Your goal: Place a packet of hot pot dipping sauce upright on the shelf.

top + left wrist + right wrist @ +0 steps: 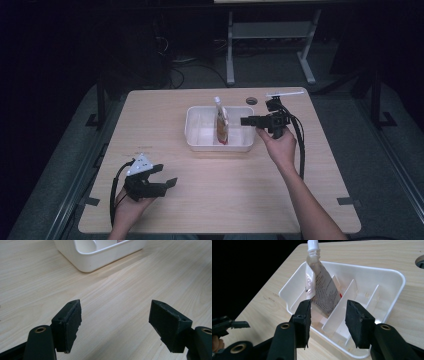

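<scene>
With the soft spouted refill pouch (322, 287) standing in the white divided plastic tray (197, 142), the right claw (328, 320), open and empty, should withdraw straight without nudging it.

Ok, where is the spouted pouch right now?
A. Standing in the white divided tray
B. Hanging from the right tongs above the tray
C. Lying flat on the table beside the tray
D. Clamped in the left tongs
A: the spouted pouch stands leaning in a compartment of the white divided tray, while the right tongs are open, off the pouch.
</scene>
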The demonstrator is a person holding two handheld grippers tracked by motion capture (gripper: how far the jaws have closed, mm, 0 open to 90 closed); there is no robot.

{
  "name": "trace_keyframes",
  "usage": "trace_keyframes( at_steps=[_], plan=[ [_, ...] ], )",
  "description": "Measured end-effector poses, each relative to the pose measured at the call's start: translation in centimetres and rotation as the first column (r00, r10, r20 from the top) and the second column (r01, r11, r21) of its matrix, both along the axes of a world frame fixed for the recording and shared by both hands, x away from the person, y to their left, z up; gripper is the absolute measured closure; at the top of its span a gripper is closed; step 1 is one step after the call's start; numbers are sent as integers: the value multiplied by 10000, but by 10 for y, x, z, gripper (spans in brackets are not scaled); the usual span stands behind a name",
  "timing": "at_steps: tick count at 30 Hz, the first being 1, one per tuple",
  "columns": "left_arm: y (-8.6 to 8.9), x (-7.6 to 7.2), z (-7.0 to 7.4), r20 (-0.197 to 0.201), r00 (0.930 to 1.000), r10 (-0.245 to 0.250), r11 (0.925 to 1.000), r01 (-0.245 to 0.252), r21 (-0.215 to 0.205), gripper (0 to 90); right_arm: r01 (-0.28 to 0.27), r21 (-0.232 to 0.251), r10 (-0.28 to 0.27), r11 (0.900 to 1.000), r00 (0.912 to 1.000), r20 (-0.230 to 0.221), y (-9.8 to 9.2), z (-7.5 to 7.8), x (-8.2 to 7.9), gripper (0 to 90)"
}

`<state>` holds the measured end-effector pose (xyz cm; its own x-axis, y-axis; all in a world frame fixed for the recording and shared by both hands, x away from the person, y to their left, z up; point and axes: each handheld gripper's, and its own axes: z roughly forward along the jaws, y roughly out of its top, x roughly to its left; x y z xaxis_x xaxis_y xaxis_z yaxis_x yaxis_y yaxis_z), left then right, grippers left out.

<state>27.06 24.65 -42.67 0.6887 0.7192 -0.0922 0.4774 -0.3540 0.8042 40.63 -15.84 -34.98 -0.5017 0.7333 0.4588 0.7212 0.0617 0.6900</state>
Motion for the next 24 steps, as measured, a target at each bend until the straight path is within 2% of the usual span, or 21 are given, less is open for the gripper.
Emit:
trace_keyframes(
  at_steps=[8, 24],
  plan=[
    [0, 0, 0, -8, 10000, 17, 10000, -17, 9, 253, -118, 1, 118, 9999, 9999, -44, -8, -2, -7, 536],
    [0, 0, 0, -8, 10000, 19, 10000, -19, 30, 253, -270, -12, 269, 9996, 9993, -275, -23, -16, -20, 501]
  ],
)
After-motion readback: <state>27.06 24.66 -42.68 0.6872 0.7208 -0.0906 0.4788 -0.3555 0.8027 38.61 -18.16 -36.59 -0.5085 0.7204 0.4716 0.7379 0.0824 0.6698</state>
